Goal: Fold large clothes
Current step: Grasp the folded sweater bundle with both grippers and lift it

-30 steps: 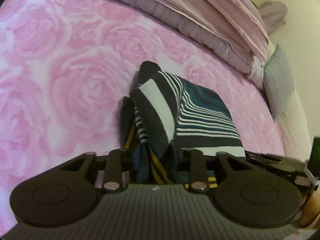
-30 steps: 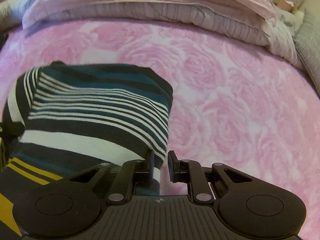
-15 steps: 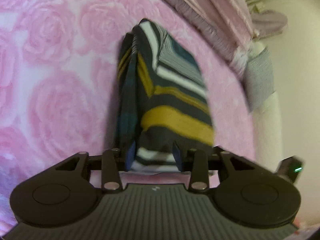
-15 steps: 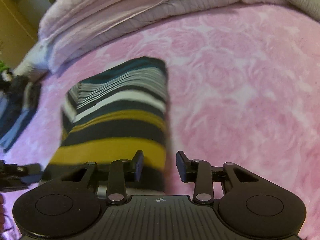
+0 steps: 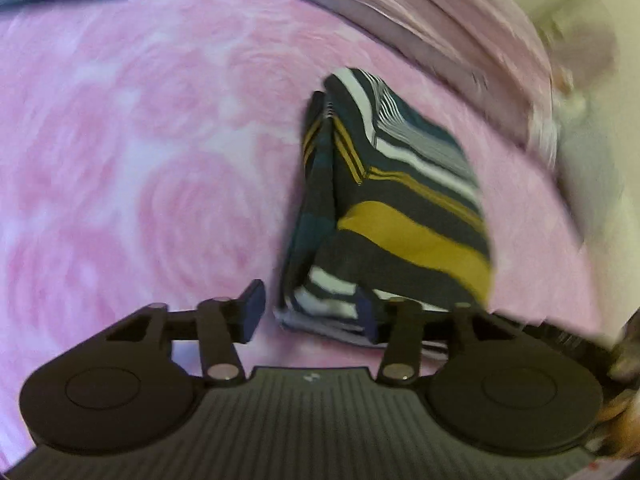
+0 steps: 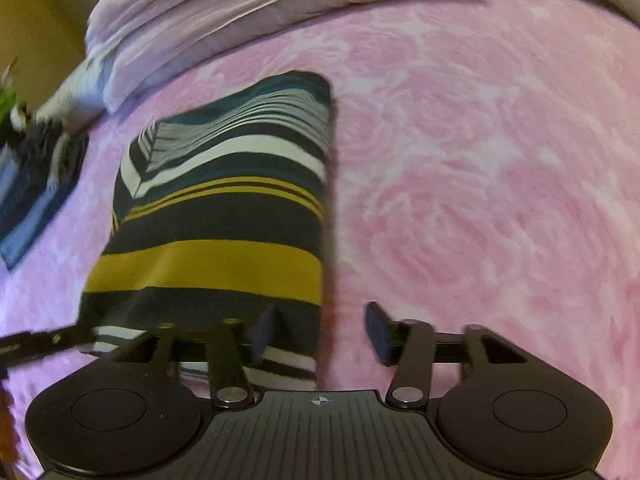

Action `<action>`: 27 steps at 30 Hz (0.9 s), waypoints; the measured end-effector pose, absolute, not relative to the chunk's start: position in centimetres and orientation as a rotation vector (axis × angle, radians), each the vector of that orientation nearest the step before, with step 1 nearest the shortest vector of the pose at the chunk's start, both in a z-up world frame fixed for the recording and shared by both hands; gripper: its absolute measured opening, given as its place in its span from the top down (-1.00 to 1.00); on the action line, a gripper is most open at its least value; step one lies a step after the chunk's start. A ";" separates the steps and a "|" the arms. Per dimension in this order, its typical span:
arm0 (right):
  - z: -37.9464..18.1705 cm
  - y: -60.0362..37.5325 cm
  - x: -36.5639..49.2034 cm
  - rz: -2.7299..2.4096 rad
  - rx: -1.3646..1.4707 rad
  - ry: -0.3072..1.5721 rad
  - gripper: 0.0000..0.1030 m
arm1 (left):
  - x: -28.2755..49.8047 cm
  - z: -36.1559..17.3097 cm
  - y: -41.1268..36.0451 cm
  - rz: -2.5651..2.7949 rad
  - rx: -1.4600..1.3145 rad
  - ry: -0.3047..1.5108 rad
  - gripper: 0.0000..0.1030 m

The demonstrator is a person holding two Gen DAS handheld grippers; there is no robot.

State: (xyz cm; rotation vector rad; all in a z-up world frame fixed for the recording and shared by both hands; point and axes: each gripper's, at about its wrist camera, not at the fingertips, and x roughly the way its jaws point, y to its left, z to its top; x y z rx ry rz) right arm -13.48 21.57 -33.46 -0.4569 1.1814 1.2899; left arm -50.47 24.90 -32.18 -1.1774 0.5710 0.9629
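The striped garment, in dark, teal, white and mustard bands, lies folded in a narrow stack on the pink rose bedsheet. My left gripper is open at its near end, with the right finger against the cloth edge and nothing pinched. In the right wrist view the same garment lies left of centre. My right gripper is open at its near right corner, its left finger over the cloth and its right finger over bare sheet.
A folded pale pink quilt runs along the far side of the bed. Dark blue clothes lie at the far left. The other gripper's tip shows at the left edge. Part of a hand is at the lower right.
Both grippers have opened and let go of the garment, then drawn back toward its near end. The top fold has dropped flat, so the mustard bands now face up.
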 end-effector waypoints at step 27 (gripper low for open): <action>-38.4 19.4 -18.4 1.372 0.024 1.822 0.20 | -54.6 -36.5 27.9 1.119 -1.342 0.258 0.38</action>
